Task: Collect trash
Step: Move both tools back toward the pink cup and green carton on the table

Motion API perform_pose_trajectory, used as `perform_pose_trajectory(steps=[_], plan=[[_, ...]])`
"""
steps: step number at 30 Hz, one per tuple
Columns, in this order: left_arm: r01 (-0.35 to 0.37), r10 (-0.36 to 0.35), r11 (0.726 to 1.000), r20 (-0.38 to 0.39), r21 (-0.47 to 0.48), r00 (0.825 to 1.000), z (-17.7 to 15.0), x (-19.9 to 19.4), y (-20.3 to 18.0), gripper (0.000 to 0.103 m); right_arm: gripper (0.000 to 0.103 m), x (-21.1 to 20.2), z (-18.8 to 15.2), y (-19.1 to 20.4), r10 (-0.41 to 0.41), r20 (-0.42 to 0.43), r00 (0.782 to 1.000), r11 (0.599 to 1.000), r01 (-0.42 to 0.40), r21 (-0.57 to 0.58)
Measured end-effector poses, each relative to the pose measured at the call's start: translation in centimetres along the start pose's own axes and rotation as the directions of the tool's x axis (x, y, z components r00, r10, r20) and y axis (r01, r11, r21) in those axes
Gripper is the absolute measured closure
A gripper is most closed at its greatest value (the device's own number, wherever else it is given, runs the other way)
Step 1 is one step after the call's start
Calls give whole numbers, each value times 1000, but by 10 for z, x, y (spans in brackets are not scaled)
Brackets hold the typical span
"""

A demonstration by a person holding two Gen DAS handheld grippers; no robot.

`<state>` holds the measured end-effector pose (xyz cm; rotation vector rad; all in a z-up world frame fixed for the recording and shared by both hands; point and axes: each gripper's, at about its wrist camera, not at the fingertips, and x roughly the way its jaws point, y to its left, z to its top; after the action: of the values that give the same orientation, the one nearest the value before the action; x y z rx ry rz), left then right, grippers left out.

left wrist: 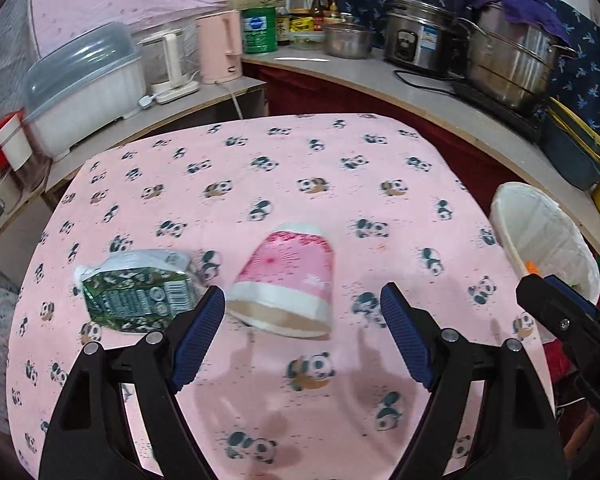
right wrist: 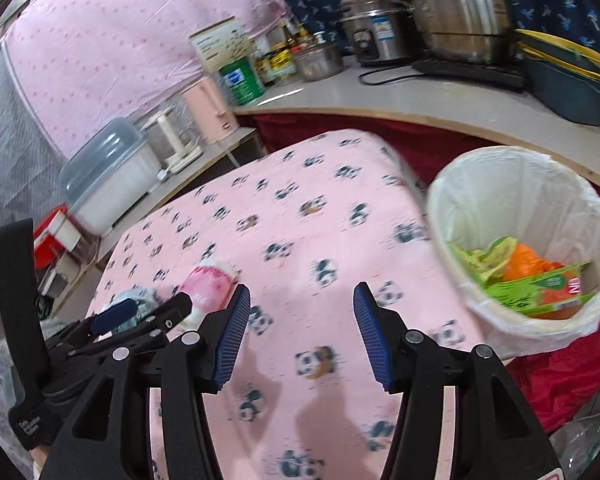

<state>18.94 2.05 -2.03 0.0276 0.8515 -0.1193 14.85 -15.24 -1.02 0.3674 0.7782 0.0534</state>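
**Jaws wide on both grippers; 2 trash items on table, bin at right**

Jaws: left gripper (left wrist: 302, 308) spread wide, gripping nothing, raised over the panda-print tablecloth (left wrist: 284, 168). Right gripper (right wrist: 301, 312) likewise spread wide and holding nothing, over the same cloth.

Item 1: pink-and-white paper cup (left wrist: 286, 280), lying tipped on the cloth, mouth toward the camera, just ahead of the left gripper's fingers and between their lines. Also seen in the right wrist view (right wrist: 208, 286), blurred.

Item 2: crumpled green carton (left wrist: 138, 290), on the cloth just left of the cup, near the left gripper's left finger.

Item 3: bin with white liner (right wrist: 480, 176), beside the table's right edge; holds green and orange wrappers (right wrist: 532, 280).

Background: pink kettle (left wrist: 220, 46), covered plastic container (left wrist: 84, 84), green tin (left wrist: 259, 30), rice cooker (left wrist: 420, 36), steel pot (left wrist: 512, 60) on the counters behind.
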Motion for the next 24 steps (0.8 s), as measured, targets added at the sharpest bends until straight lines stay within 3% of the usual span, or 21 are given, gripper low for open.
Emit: perform_pose_trajectory(steps=[10,17,24], plan=[[-90,89,988,-8,-123,996,-10,-1,99,27,46,54,-16,57,83,-110,991,996,-84,-10],[-111,113,975,-3,-190,994,-8,-3,164,23,44,87,-21,85,85,-157,984,996,-88,-11],[-108,111,989,30,-97,993,23,10,187,23,43,103,-15,104,71,-149,986,997,-76,-30]])
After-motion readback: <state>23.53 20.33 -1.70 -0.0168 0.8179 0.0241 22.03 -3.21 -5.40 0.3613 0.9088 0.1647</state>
